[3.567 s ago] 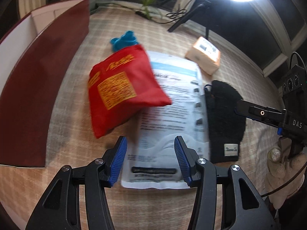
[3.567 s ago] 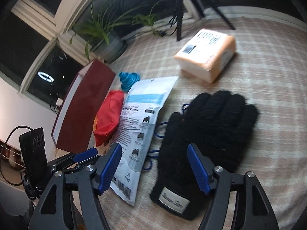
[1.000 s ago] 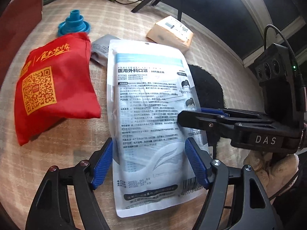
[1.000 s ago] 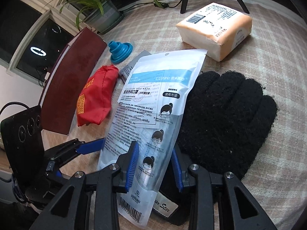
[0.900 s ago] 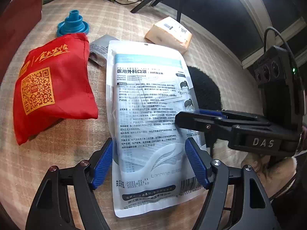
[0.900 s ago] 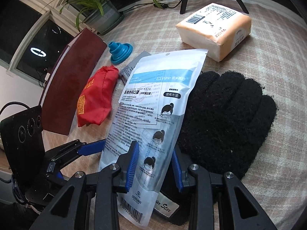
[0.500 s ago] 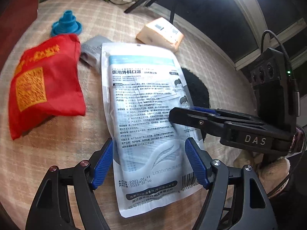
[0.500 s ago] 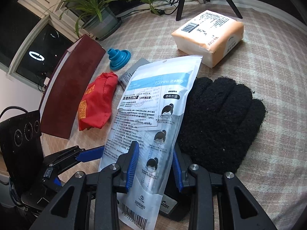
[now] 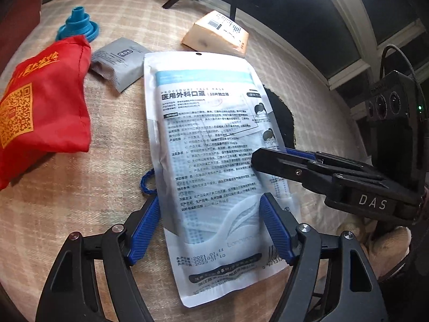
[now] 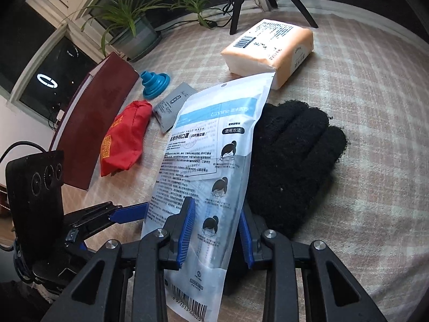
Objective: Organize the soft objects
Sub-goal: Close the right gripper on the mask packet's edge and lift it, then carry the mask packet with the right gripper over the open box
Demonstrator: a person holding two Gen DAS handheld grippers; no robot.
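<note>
Pinching the white face-mask packet near its lower end, the right gripper holds it tilted up off the worktop, its blue jaws pressed against the packet's two faces. From the left wrist view the same packet hangs between the jaws of the left gripper, which stand spread wide to either side of it; whether their pads touch its edges cannot be told. The right gripper reaches in from the right edge and clamps the packet's right side.

A black knit glove lies flat on the checked cloth just behind and to the right of the packet, partly hidden by it. To the left lies a red pouch with a yellow printed code, beside a small grey sachet and a blue collapsible funnel. A tissue pack in orange wrap sits farther back. A dark red box stands at the left edge, with a potted plant behind it.
</note>
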